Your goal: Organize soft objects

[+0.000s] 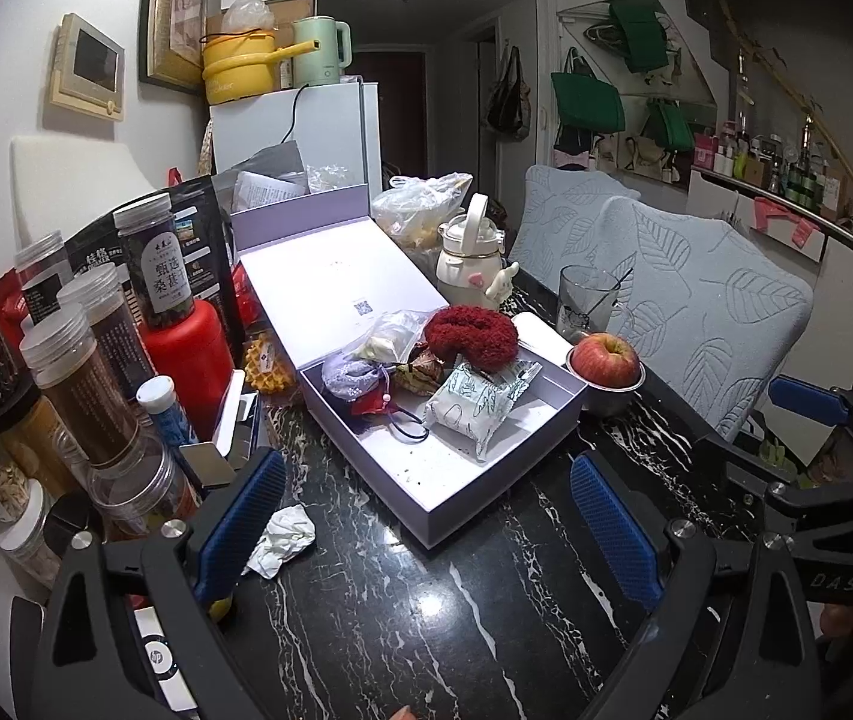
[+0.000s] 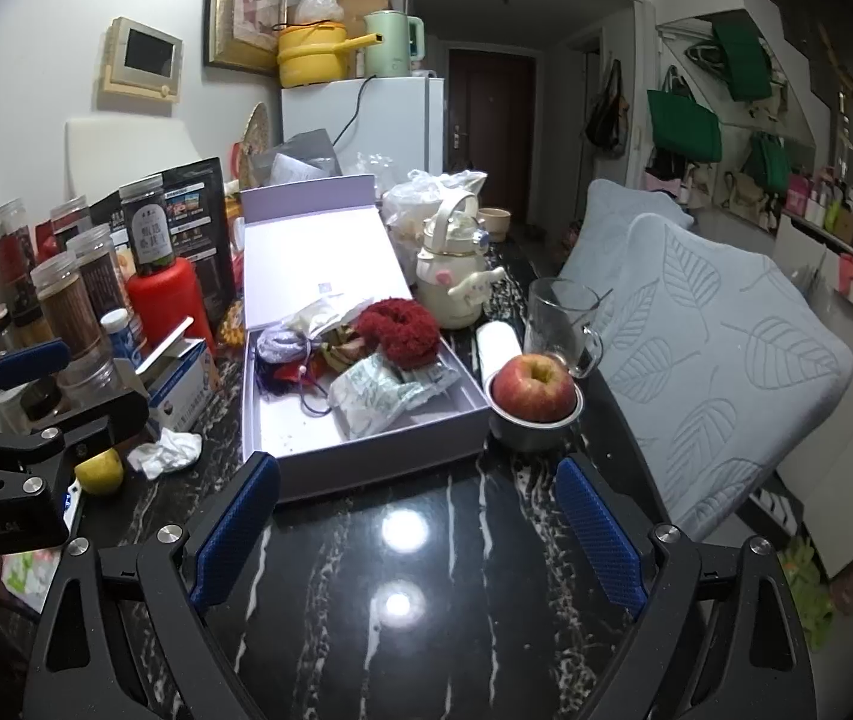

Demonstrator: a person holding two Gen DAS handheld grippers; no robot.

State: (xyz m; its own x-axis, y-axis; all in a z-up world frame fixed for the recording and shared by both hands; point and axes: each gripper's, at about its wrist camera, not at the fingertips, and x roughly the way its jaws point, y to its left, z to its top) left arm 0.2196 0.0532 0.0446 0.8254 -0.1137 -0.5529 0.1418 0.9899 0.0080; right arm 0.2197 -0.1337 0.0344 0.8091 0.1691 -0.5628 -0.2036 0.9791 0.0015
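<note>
Both grippers hovered over the black marbled surface point(image 2: 414, 630), side by side, aimed at the open box point(image 1: 522, 450). Left gripper point(image 1: 426, 516): fingers point(image 1: 240, 516) spread wide, nothing between them, only bare surface. Right gripper point(image 2: 417, 519): fingers point(image 2: 234, 531) also wide apart, empty, its left finger just in front of the box's near wall.

Box was white-lilac, lid point(image 1: 330, 282) flipped back and lying flat behind it. Soft items sat bunched in the far half of the box: red fuzzy scrunchie point(image 1: 471, 336) at the back right, clear bag point(image 1: 387, 339) beside it, lilac pouch point(image 1: 350, 378) at the left, tissue pack point(image 1: 477, 405) in front of the scrunchie, tilted, and a dark hair tie point(image 1: 408, 426) on the box floor. Near half of the box floor was bare.

Crumpled tissue point(image 1: 282, 540) lay on the surface outside the box, left of it, near the left gripper's left finger. Apple point(image 2: 534, 390) in a metal bowl point(image 2: 531, 429) just right of the box. Glass mug point(image 2: 561, 324) behind the apple. Jars point(image 1: 66, 360) and a red bottle point(image 1: 189, 354) crowded the left edge. Cream kettle point(image 2: 456, 279) stood behind the box on the right.
</note>
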